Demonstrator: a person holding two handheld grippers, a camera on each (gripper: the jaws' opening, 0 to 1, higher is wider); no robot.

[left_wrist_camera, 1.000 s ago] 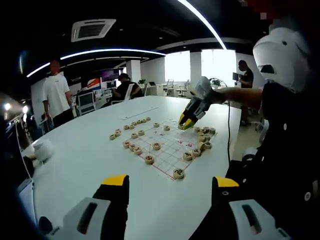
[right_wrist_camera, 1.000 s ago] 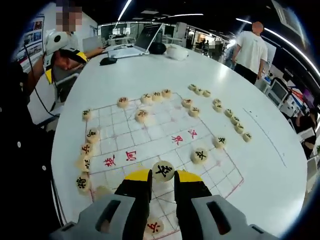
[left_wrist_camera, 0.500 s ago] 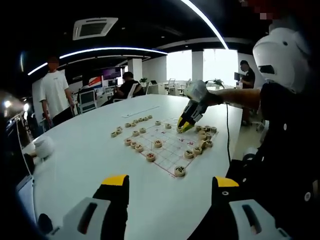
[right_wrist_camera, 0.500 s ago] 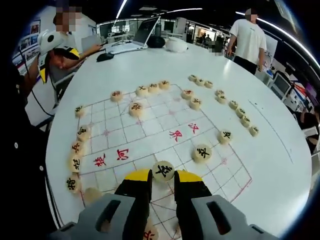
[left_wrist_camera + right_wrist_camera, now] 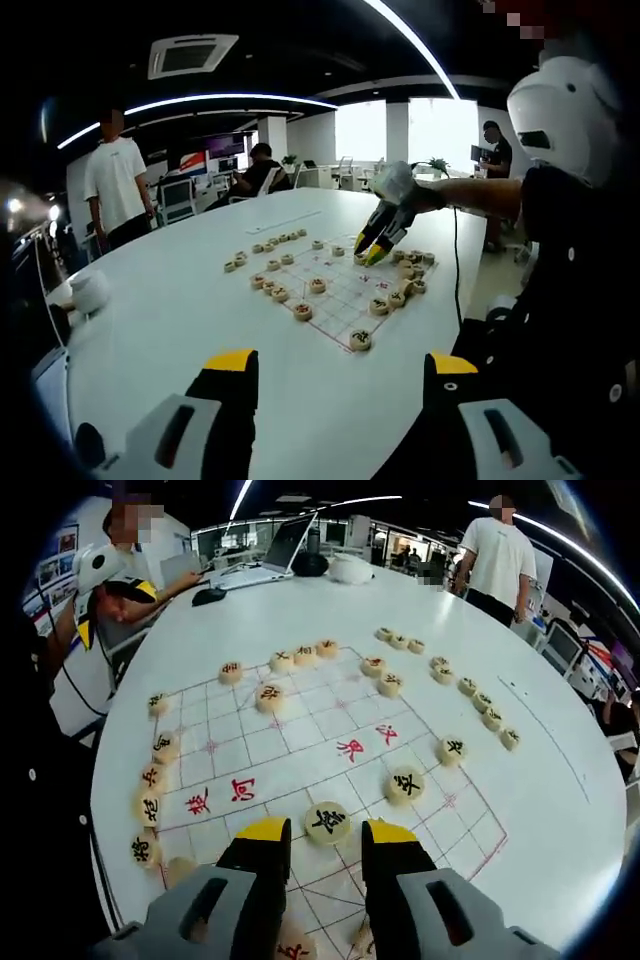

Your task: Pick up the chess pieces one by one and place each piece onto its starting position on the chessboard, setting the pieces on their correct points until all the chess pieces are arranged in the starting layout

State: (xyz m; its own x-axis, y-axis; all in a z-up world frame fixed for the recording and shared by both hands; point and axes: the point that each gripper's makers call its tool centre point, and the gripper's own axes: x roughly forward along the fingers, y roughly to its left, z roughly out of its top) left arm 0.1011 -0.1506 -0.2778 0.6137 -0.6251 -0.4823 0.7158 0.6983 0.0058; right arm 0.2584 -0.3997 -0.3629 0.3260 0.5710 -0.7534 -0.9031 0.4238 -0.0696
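While the right tool (image 5: 327,832) stands with its yellow-tipped jaws spread wide, a round pale wooden chess disc with a black character (image 5: 327,821) lies flat between them on the white paper chessboard with red grid lines (image 5: 300,742), apart from both pads as far as can be judged. It sits on a line crossing near the board's near edge, just beside a similar disc (image 5: 404,784) to its right. Other discs stand along the board's far and left edges, and a loose row (image 5: 470,702) waits off the grid on the round white tabletop (image 5: 560,810).

Such a disc looks light, stiff and smooth, so it will likely slide on paper if nudged; the sound hold is across its rim, pads on opposite sides, low enough not to tip it.

The left tool (image 5: 340,368) hangs well back from the board with jaws far apart, holding nothing, and the right tool (image 5: 371,246) shows there above the board's far side.
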